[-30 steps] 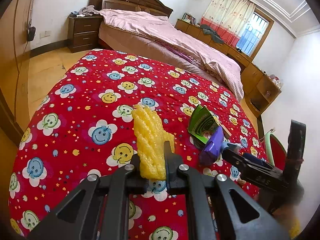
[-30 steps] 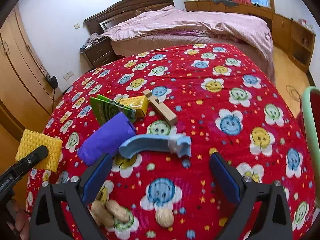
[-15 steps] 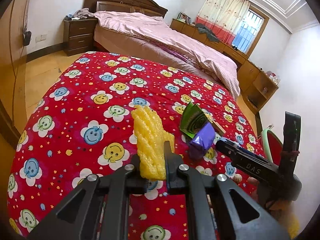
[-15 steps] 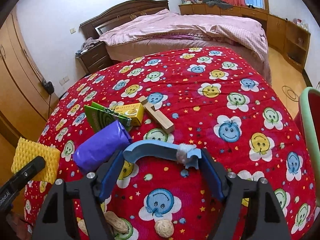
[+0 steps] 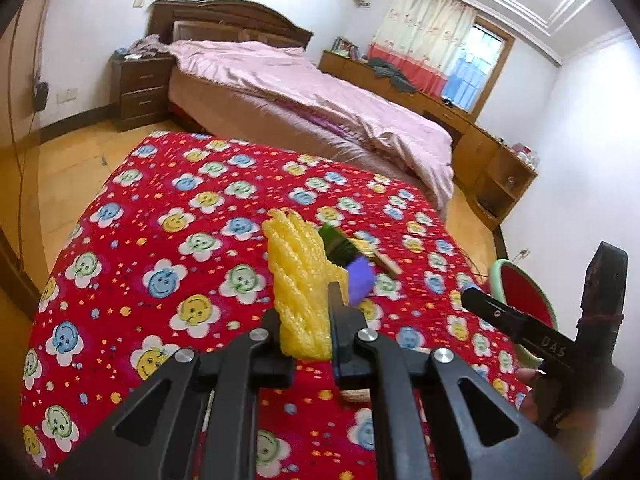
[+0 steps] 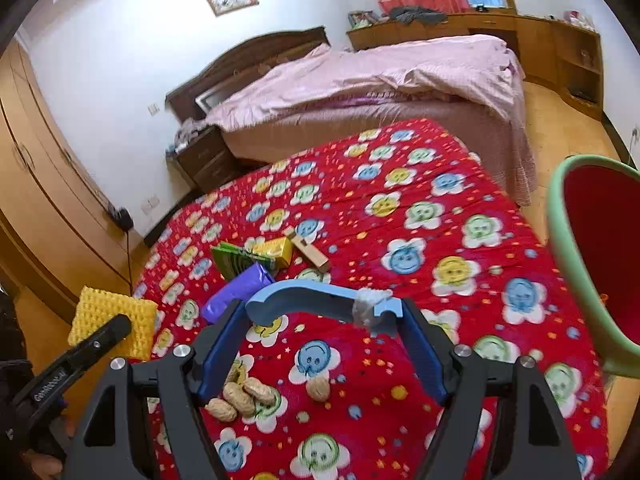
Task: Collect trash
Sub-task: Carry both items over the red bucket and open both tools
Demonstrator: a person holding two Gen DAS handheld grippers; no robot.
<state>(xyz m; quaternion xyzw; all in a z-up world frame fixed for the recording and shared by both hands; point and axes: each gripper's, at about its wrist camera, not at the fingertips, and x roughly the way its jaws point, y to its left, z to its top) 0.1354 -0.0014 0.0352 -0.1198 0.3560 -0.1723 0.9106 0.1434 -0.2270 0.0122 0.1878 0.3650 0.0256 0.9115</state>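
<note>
Lifted up now, the right gripper (image 6: pixel 324 316) pinches the curved blue piece (image 6: pixel 320 300) between its blue fingers, above the red smiley blanket (image 6: pixel 420 216). Low in the frame lie peanuts (image 6: pixel 240 398). At the right edge stands the red bin (image 6: pixel 592 256). The left gripper (image 5: pixel 306 320) squeezes the yellow foam (image 5: pixel 302 276).

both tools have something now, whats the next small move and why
Probably swing the right tool to the right, over the red bin, and open it there. It is shut on the blue curved piece, which looks lifted off the red quilt, and the bin's green rim sits just to its right. The left tool, shut on the yellow foam pad, can follow.
</note>
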